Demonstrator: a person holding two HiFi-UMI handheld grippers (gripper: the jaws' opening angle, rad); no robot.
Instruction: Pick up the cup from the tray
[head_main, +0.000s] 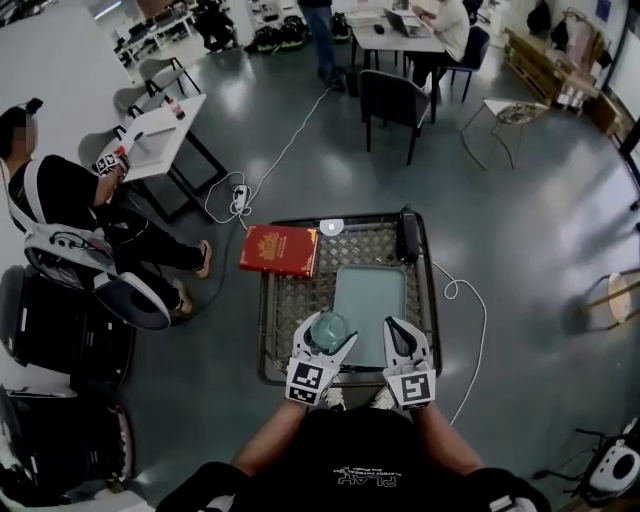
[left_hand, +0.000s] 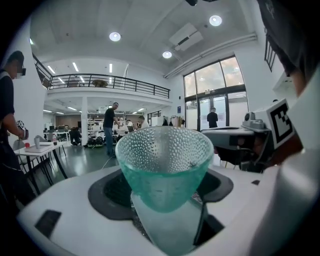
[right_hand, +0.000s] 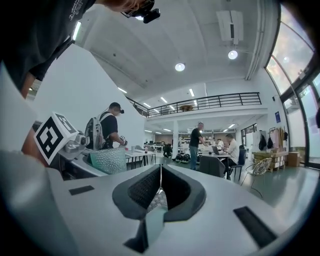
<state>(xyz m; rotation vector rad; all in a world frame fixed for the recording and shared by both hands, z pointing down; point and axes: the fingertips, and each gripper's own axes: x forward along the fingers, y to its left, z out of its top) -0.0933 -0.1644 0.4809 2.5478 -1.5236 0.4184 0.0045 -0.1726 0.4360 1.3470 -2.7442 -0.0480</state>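
Dark-framed lattice worktop before you carries the pale green rectangular tray. Your right tool, over the tray's near-right corner, is pressed together, empty. Your left tool pinches the teal dimpled glass cup, upright, at the tray's near-left corner.

a woven-topped table is set on the grey floor. a pale green tray is laid at its middle, a red book over its far left corner, and a small white disc and a black object at its far edge.
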